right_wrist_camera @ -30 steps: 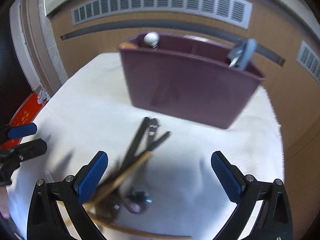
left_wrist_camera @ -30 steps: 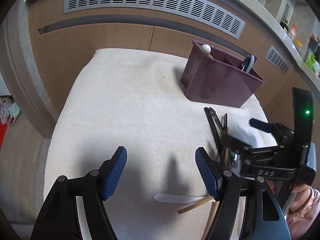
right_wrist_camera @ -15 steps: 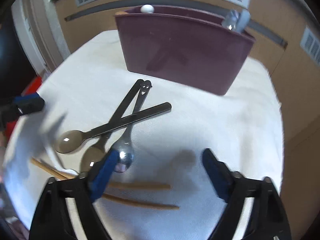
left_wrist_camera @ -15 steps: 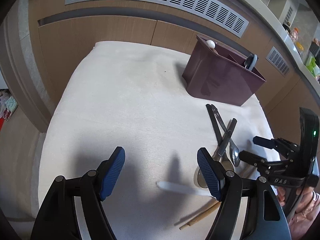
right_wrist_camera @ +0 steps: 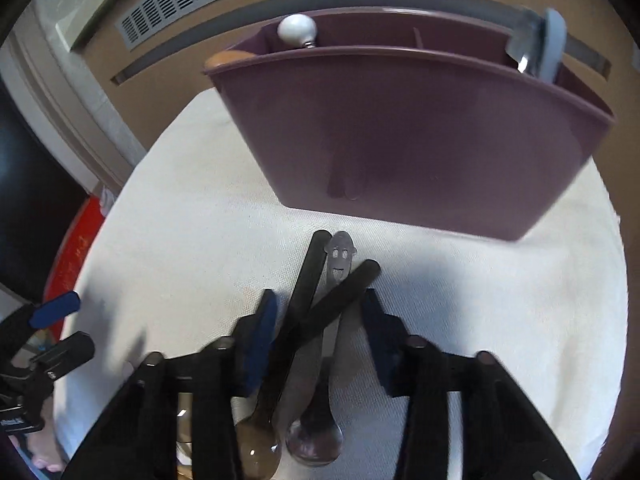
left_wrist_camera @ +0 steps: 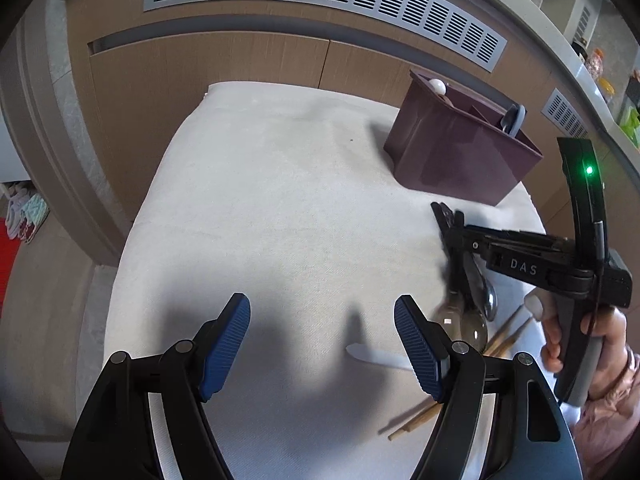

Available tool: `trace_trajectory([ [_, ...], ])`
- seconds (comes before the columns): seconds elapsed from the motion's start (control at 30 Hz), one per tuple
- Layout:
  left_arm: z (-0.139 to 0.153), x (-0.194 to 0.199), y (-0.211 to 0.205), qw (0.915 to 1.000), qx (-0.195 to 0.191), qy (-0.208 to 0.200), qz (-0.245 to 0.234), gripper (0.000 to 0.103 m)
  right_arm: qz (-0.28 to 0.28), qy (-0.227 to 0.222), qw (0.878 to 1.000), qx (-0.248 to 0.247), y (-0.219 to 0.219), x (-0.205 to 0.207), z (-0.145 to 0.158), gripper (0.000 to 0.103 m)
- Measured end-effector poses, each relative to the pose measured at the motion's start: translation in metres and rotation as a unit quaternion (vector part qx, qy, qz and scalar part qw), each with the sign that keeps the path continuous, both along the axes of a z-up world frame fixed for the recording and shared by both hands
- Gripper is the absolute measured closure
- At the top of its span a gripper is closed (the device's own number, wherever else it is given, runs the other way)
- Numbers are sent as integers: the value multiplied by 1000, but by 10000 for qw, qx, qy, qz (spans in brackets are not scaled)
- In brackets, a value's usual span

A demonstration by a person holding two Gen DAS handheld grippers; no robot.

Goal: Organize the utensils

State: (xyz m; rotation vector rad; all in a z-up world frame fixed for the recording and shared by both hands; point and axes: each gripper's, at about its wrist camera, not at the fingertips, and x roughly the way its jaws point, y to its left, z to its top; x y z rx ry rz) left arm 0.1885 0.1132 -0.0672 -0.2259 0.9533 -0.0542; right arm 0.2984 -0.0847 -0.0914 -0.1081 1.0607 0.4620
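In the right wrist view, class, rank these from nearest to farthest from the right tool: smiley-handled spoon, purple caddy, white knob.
1. Smiley-handled spoon: between the right tool's fingers.
2. Purple caddy: standing on the cloth just beyond the spoons.
3. White knob: at the caddy's far left corner.

Left wrist view looks steeply down across the cloth [left_wrist_camera: 280, 200] from farther back, the caddy [left_wrist_camera: 460, 160] far right. Right wrist view sits close behind the spoons [right_wrist_camera: 320, 320], facing the caddy [right_wrist_camera: 400, 140]. Both share caddy, spoons and cloth.
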Motion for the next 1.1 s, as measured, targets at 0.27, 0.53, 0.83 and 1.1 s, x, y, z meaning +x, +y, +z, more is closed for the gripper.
trace_trajectory([
  [0.27, -1, -10, -23, 9967, -350, 423, -594, 28, 105, -270, 9995, -146, -36, -10, 13, 98],
  [0.53, 8, -7, -96, 9809, 66, 357, -1913, 30, -297, -311, 9986, -304, -98, -20, 13, 98],
  [0.83, -7, 6, -173, 9333, 1198, 658, -3321, 60, -351, -359, 9987, -16, -131, -45, 19, 93],
  [1.1, -10, 17, -158, 9476, 1231, 734, -2854, 92, -418, -369, 9984, 87, -145, -57, 18, 86],
])
